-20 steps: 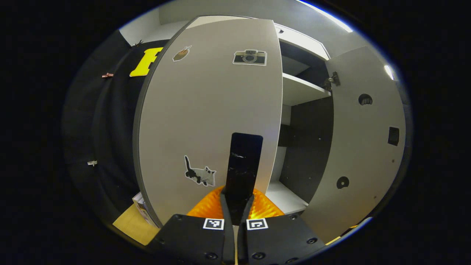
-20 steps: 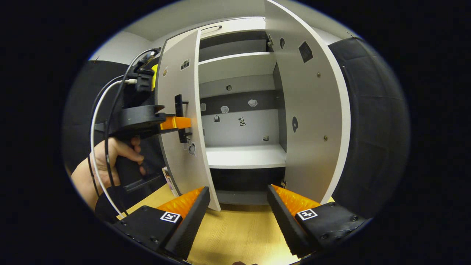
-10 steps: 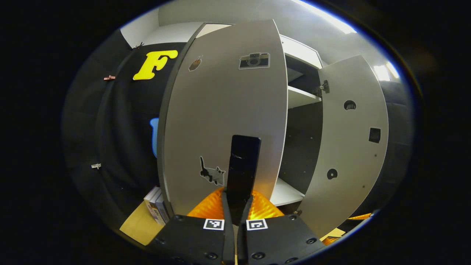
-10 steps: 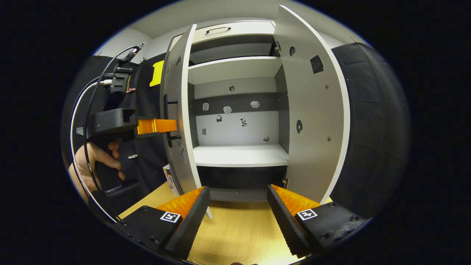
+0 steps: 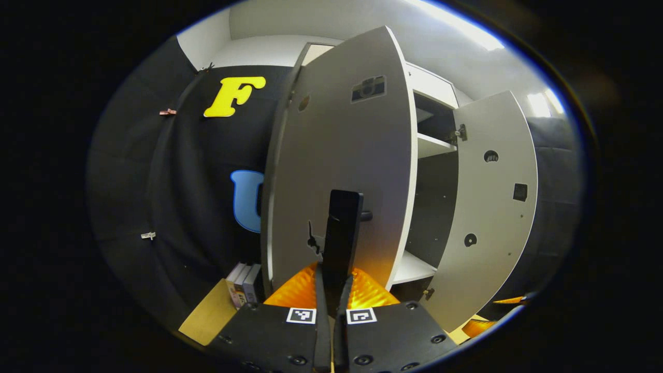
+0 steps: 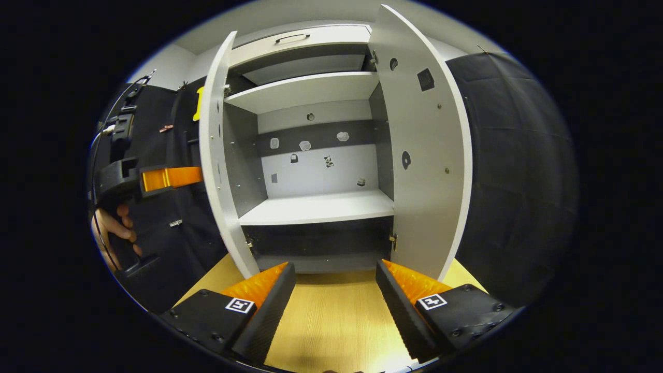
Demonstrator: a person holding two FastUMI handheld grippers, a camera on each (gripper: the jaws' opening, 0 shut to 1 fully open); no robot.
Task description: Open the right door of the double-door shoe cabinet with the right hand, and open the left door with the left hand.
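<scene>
With both doors swung wide off the cabinet [image 6: 311,207], I judge the task all but done. My left gripper [image 5: 331,282] is clamped on the left door's [image 5: 342,155] handle [image 5: 342,233]; letting go is what remains. My right gripper [image 6: 334,290] hangs spread and empty in front of the cabinet, near the right door's [image 6: 424,155] free edge, with bare floor [image 6: 331,321] below for backing off.
</scene>
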